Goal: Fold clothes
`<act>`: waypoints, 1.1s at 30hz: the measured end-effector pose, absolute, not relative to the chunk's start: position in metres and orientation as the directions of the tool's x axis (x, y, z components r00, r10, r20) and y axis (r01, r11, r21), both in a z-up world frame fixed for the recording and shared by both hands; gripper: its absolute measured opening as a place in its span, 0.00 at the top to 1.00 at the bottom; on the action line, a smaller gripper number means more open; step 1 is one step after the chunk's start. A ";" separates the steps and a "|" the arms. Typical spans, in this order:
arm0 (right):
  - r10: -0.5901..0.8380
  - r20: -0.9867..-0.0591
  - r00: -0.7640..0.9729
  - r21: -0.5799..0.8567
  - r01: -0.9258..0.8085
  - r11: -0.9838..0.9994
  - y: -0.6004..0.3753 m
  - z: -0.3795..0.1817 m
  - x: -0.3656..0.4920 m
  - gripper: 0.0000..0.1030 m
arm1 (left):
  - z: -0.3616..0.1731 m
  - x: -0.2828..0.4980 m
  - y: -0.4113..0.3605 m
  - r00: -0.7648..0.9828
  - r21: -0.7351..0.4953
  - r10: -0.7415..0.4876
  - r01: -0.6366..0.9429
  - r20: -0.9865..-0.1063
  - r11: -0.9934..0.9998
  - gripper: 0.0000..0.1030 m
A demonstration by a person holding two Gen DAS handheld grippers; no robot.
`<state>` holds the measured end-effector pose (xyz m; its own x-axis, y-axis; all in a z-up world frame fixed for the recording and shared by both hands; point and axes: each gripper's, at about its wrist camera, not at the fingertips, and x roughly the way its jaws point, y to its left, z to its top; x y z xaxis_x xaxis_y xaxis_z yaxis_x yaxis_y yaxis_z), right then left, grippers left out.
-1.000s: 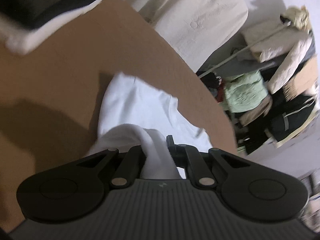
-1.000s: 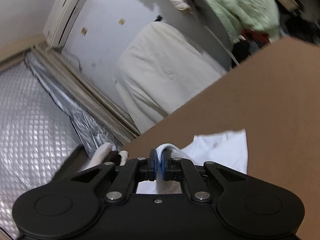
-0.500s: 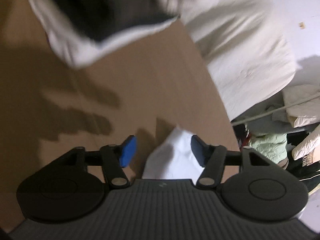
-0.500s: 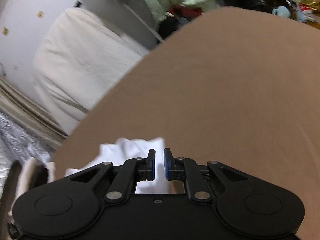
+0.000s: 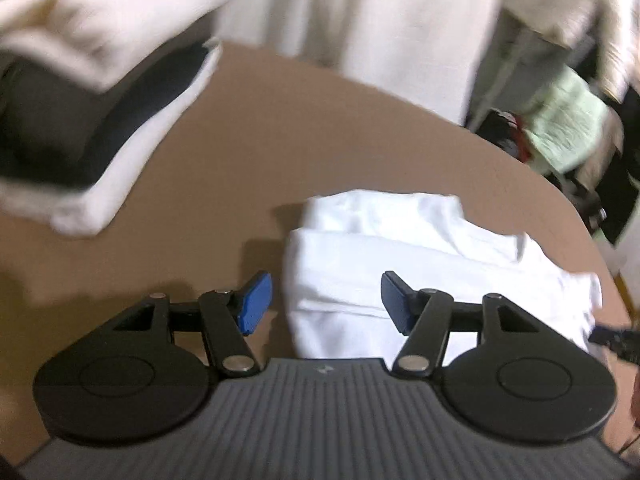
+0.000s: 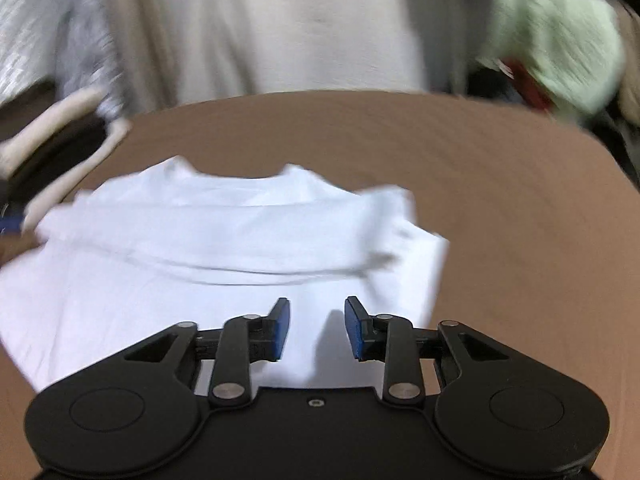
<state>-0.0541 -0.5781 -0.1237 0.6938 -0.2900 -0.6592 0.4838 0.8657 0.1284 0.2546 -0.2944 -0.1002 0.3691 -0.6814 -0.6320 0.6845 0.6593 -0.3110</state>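
Observation:
A white garment (image 5: 420,256) lies folded over on the brown table (image 5: 304,132). It also shows in the right wrist view (image 6: 208,248), with its folded edge running across. My left gripper (image 5: 326,300) is open and empty above the garment's left end. My right gripper (image 6: 317,330) is open and empty just above the garment's near right part. Both views are blurred by motion.
A stack of folded clothes, black and cream (image 5: 92,112), sits at the table's left; it also shows in the right wrist view (image 6: 52,152). A cream padded cover (image 5: 360,12) and a heap with a pale green garment (image 5: 568,120) lie beyond the table.
Both grippers held the white garment a second ago, then let it go. Now both are open and the garment lies folded on the table. Both views have swung round.

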 end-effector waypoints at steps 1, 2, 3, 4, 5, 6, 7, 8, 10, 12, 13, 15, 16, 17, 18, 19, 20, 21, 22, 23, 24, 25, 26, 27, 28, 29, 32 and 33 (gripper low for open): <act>-0.267 -0.662 0.701 0.126 0.455 0.881 -0.575 -0.125 -0.047 0.63 | -0.099 0.242 -0.304 0.368 -0.250 -0.686 0.739 -0.628 0.626 0.44; -0.251 -0.683 0.686 0.132 0.453 0.882 -0.573 -0.130 -0.041 0.63 | -0.098 0.229 -0.313 0.367 -0.187 -0.690 0.787 -0.624 0.588 0.44; -0.244 -0.708 0.663 0.129 0.461 0.878 -0.570 -0.135 -0.037 0.63 | -0.098 0.217 -0.322 0.363 -0.124 -0.694 0.829 -0.622 0.545 0.44; -0.244 -0.719 0.651 0.108 0.450 0.886 -0.564 -0.141 -0.035 0.63 | -0.099 0.204 -0.333 0.346 -0.069 -0.693 0.866 -0.632 0.495 0.44; -0.244 -0.729 0.640 0.085 0.438 0.895 -0.557 -0.145 -0.033 0.62 | -0.100 0.192 -0.343 0.330 -0.016 -0.690 0.896 -0.645 0.444 0.44; -0.257 -0.729 0.634 0.044 0.418 0.907 -0.551 -0.146 -0.029 0.61 | -0.105 0.182 -0.355 0.323 0.029 -0.673 0.912 -0.665 0.409 0.44; -0.269 -0.729 0.630 0.007 0.399 0.917 -0.546 -0.147 -0.025 0.60 | -0.109 0.172 -0.367 0.318 0.069 -0.656 0.924 -0.685 0.375 0.44; -0.267 -0.728 0.632 0.006 0.395 0.919 -0.547 -0.147 -0.021 0.57 | -0.118 0.167 -0.374 0.307 0.072 -0.638 0.927 -0.707 0.367 0.44; -0.260 -0.722 0.642 0.030 0.404 0.914 -0.556 -0.149 -0.009 0.57 | -0.133 0.161 -0.391 0.286 0.056 -0.588 0.924 -0.757 0.377 0.44; -0.286 -0.711 0.642 -0.017 0.391 0.920 -0.563 -0.150 0.008 0.57 | -0.146 0.164 -0.405 0.284 0.017 -0.551 0.898 -0.785 0.439 0.43; -0.302 -0.701 0.646 -0.046 0.382 0.923 -0.563 -0.152 0.015 0.57 | -0.148 0.168 -0.410 0.290 0.002 -0.543 0.884 -0.788 0.468 0.43; -0.353 -0.666 0.657 -0.080 0.407 0.910 -0.574 -0.144 0.036 0.59 | -0.143 0.180 -0.419 0.339 0.002 -0.540 0.848 -0.770 0.530 0.45; -0.378 -0.648 0.662 -0.096 0.421 0.902 -0.579 -0.140 0.046 0.60 | -0.143 0.191 -0.428 0.384 0.017 -0.532 0.822 -0.755 0.570 0.46; -0.399 -0.630 0.666 -0.108 0.434 0.894 -0.585 -0.137 0.056 0.60 | -0.138 0.197 -0.434 0.437 0.040 -0.524 0.795 -0.731 0.606 0.46; -0.391 -0.624 0.677 -0.068 0.451 0.890 -0.593 -0.132 0.060 0.60 | -0.134 0.203 -0.439 0.473 0.057 -0.522 0.778 -0.710 0.626 0.46; -0.381 -0.611 0.694 -0.018 0.469 0.883 -0.602 -0.127 0.061 0.60 | -0.130 0.208 -0.446 0.517 0.078 -0.520 0.755 -0.680 0.651 0.46; -0.394 -0.585 0.709 0.011 0.493 0.870 -0.610 -0.121 0.057 0.60 | -0.128 0.212 -0.450 0.547 0.088 -0.514 0.737 -0.661 0.670 0.46; -0.409 -0.558 0.722 0.041 0.516 0.856 -0.618 -0.116 0.054 0.60 | -0.125 0.216 -0.454 0.575 0.098 -0.507 0.718 -0.642 0.690 0.46; -0.424 -0.533 0.732 0.070 0.537 0.841 -0.626 -0.111 0.050 0.60 | -0.123 0.220 -0.458 0.602 0.107 -0.500 0.698 -0.623 0.708 0.46; -0.438 -0.528 0.728 0.081 0.556 0.827 -0.634 -0.108 0.044 0.59 | -0.122 0.223 -0.457 0.619 0.108 -0.498 0.685 -0.607 0.720 0.45; -0.451 -0.523 0.723 0.092 0.575 0.813 -0.642 -0.106 0.037 0.58 | -0.121 0.225 -0.452 0.634 0.111 -0.501 0.678 -0.589 0.727 0.44; -0.464 -0.519 0.718 0.103 0.592 0.799 -0.649 -0.104 0.030 0.57 | -0.121 0.226 -0.446 0.649 0.119 -0.501 0.671 -0.572 0.732 0.41; -0.469 -0.520 0.714 0.106 0.599 0.793 -0.655 -0.104 0.022 0.56 | -0.126 0.229 -0.442 0.669 0.137 -0.494 0.659 -0.555 0.739 0.40; -0.470 -0.525 0.710 0.110 0.604 0.789 -0.661 -0.106 0.016 0.55 | -0.127 0.233 -0.432 0.685 0.149 -0.488 0.649 -0.541 0.746 0.40; -0.466 -0.535 0.705 0.115 0.607 0.786 -0.667 -0.108 0.011 0.53 | -0.126 0.238 -0.422 0.692 0.148 -0.485 0.642 -0.534 0.752 0.40; -0.460 -0.549 0.698 0.127 0.614 0.779 -0.675 -0.110 0.005 0.49 | -0.127 0.246 -0.411 0.689 0.129 -0.485 0.637 -0.539 0.760 0.39; -0.411 -0.560 0.719 0.209 0.603 0.770 -0.691 -0.113 -0.007 0.39 | -0.129 0.275 -0.387 0.611 0.009 -0.476 0.620 -0.632 0.785 0.46; -0.389 -0.553 0.737 0.231 0.584 0.778 -0.694 -0.115 -0.011 0.38 | -0.129 0.285 -0.380 0.561 -0.047 -0.477 0.614 -0.676 0.788 0.51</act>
